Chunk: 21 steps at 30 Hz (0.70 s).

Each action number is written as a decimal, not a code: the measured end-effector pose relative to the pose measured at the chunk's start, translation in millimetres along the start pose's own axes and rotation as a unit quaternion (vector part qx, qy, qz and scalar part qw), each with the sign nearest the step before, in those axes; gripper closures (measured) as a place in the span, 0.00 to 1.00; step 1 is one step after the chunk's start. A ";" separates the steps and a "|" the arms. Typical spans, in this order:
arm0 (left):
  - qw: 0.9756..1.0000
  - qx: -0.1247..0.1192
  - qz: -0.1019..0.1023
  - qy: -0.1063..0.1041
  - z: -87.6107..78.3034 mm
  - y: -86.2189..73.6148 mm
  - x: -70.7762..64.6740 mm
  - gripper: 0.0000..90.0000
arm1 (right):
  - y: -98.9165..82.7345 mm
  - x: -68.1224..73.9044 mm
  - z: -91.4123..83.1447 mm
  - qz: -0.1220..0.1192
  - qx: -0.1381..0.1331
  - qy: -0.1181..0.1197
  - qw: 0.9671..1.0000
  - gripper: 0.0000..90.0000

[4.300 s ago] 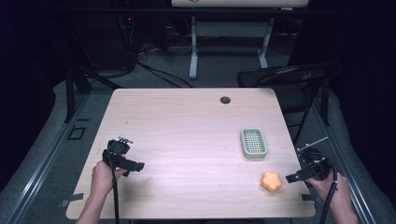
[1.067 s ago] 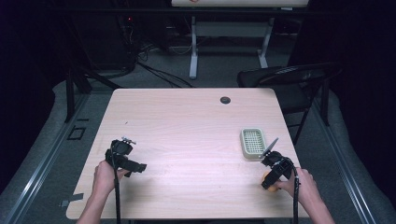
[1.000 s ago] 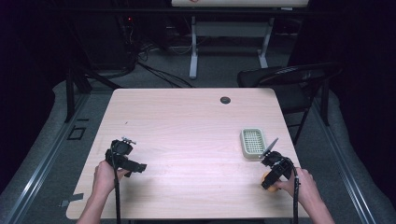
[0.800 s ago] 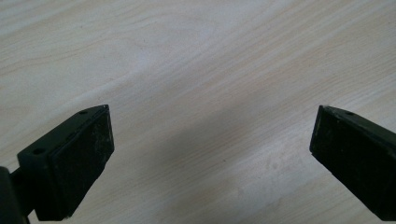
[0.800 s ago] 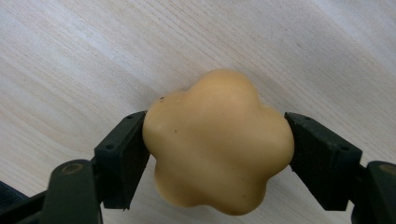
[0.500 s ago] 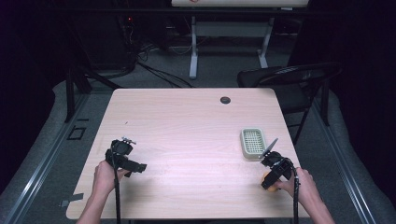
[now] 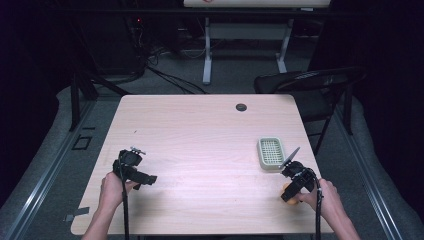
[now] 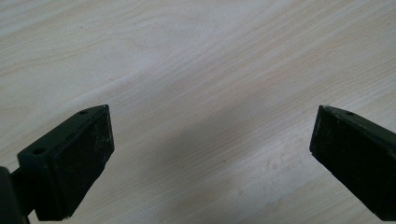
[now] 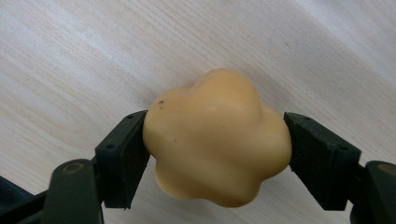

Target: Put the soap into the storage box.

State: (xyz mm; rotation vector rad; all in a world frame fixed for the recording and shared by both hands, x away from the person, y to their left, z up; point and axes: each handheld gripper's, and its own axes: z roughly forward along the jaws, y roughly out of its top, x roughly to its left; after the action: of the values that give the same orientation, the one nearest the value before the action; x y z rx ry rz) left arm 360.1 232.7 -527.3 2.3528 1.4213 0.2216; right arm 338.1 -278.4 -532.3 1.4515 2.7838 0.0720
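Near the table's [image 7: 200,130] right front corner, just short of the small slotted tray [image 7: 270,152], my right gripper [image 9: 217,154] pinched the flower-shaped orange soap [image 9: 217,140] across its lobed middle, where the smooth, light, probably slippery bar seemed safest, while my left gripper [image 8: 210,154] gaped empty.
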 end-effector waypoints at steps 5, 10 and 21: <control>1.000 0.000 0.000 0.000 -0.1 0.1 -0.3 0.00 | -1.3 -0.6 1.3 0.012 -0.015 0.006 1.000 0.28; 1.000 0.000 0.001 0.000 0.0 0.1 -0.4 0.00 | 0.7 0.0 1.9 0.001 -0.003 0.000 1.000 0.28; 1.000 0.000 0.001 0.000 -0.3 -0.1 -0.2 0.00 | -0.1 0.2 6.9 0.011 -0.011 0.002 1.000 0.27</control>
State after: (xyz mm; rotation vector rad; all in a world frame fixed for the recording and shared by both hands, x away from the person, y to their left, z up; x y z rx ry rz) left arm 359.8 232.6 -527.1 2.3547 1.4187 0.2219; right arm 338.0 -278.1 -539.1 1.4798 2.7608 0.1045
